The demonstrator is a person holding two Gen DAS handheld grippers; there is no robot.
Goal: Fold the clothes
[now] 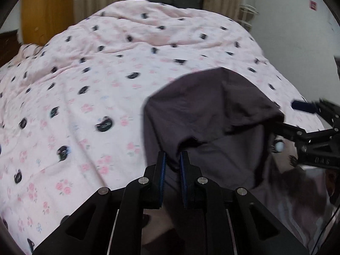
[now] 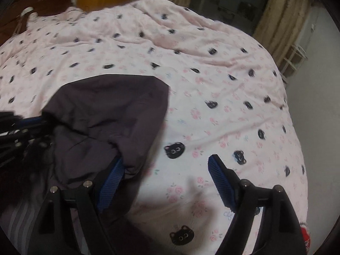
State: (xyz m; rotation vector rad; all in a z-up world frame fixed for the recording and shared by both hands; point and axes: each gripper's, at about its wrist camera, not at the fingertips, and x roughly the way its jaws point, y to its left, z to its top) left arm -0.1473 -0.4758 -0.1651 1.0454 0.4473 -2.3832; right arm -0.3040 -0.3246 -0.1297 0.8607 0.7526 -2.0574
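Note:
A dark purple-grey garment [image 1: 204,110] lies bunched on the pink bed cover. In the left wrist view my left gripper [image 1: 172,159] is shut on a fold of this garment, and the cloth hangs down between its blue pads. My right gripper [image 1: 295,116] shows at the right edge of that view, beside the garment's far side. In the right wrist view my right gripper [image 2: 167,161] stands wide open over the cover. The garment [image 2: 106,106] drapes against its left finger [image 2: 112,178] but nothing sits between the pads. My left gripper [image 2: 14,125] shows at the left edge.
The bed cover [image 1: 106,63], pink with black cat faces, fills both views and is creased. Behind it are a wooden headboard [image 2: 42,0], beige curtains [image 2: 282,17], a dark window and a white rack [image 2: 295,57]. A white wall [image 1: 293,31] runs along the right.

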